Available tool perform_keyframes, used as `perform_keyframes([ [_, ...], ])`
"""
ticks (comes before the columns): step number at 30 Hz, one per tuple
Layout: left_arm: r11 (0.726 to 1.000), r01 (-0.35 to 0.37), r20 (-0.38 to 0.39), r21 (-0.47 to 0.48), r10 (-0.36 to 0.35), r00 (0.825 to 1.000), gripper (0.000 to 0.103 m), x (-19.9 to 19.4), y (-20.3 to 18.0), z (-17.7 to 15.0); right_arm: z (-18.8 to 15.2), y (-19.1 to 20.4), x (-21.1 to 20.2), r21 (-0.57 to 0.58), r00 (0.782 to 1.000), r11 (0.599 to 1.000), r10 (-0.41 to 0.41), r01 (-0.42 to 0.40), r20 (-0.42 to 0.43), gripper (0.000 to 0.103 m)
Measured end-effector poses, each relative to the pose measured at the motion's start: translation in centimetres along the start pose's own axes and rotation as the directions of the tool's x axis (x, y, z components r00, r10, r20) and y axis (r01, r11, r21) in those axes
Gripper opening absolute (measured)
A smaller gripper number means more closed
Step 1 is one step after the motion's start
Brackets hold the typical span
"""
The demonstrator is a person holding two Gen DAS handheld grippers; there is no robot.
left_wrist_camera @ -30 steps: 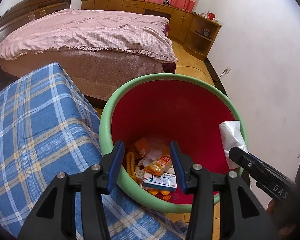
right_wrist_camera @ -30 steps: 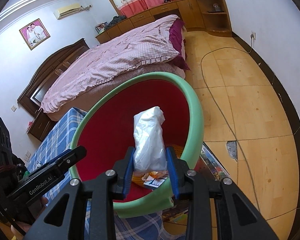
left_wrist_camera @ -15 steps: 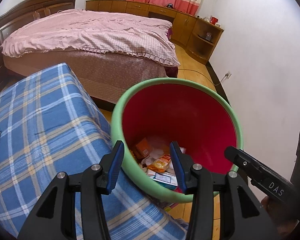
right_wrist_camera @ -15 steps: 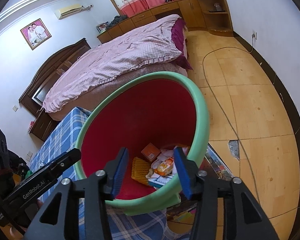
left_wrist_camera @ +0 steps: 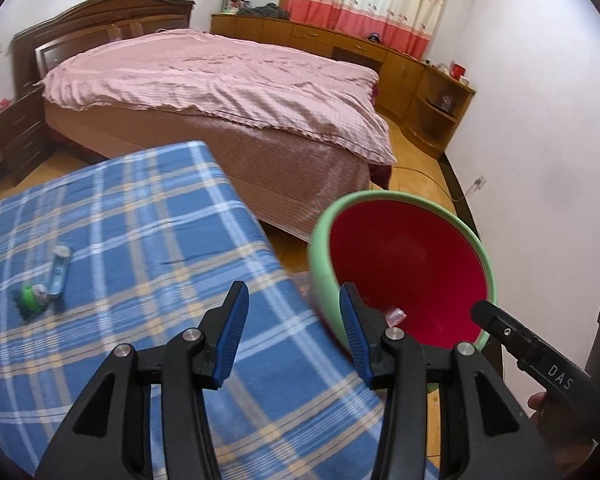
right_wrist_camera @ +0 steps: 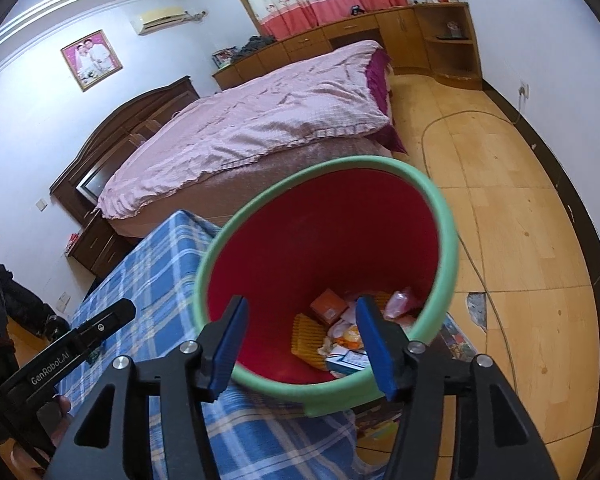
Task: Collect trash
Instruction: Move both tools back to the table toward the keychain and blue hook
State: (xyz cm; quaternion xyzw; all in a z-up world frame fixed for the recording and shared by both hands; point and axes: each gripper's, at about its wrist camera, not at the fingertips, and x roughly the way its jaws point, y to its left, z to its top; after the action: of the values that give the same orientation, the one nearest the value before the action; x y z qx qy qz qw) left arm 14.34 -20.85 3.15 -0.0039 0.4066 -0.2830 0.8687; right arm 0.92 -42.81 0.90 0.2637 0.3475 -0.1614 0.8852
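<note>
Bin: the round plastic bin with a green rim and red inside (right_wrist_camera: 444, 240) fills the centre of the right wrist view and sits at the lower right of the left wrist view, just beside the blue plaid cloth-covered surface (left_wrist_camera: 148, 248).
Done: a pile of trash (right_wrist_camera: 340, 332) already lies on the bin's floor, including an orange box, a yellow ridged piece and wrappers.
Left: on the plaid cloth, at the left edge of the left wrist view, a small green-and-white scrap (left_wrist_camera: 32, 296) and a pale blue flat strip (left_wrist_camera: 58, 268) are not yet collected, as I judge it.
Right gripper (right_wrist_camera: 300, 332): above the bin's mouth, jaws opening, nothing between them.
Left gripper (left_wrist_camera: 294, 336): jaws apart and empty, over the cloth's edge.
Progress: most appears binned; a few bits remain.
</note>
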Motion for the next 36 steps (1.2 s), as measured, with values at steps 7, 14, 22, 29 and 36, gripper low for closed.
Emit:
perform_keyframes([
  [7,0.996,-0.077,0.045,-0.044,0.079,0.996,0.047,-2.9,3.9,0.2,-0.2,3.6,-0.2,-0.043,0.999,0.998,0.051,-0.051,-0.005,0.060],
  [14,0.981,-0.167,0.058,-0.097,0.173,0.983,0.047,-4.8,8.5,0.1,-0.5,7.5,0.3,-0.088,0.996,0.992,0.090,-0.091,-0.018,0.060],
  [22,0.953,-0.254,0.048,-0.166,0.265,0.963,0.047,-5.8,14.2,-0.4,-1.2,11.8,2.1,-0.135,0.989,0.981,0.133,-0.140,-0.065,0.060],
  [29,0.926,-0.296,0.007,-0.234,0.306,0.952,0.047,-4.9,18.9,-1.0,-1.8,15.3,4.2,-0.166,0.983,0.972,0.149,-0.166,-0.107,0.060],
  [36,0.920,-0.307,-0.027,-0.244,0.310,0.950,0.047,-2.5,21.9,-1.0,-2.5,17.5,7.0,-0.188,0.976,0.967,0.143,-0.174,-0.165,0.060],
])
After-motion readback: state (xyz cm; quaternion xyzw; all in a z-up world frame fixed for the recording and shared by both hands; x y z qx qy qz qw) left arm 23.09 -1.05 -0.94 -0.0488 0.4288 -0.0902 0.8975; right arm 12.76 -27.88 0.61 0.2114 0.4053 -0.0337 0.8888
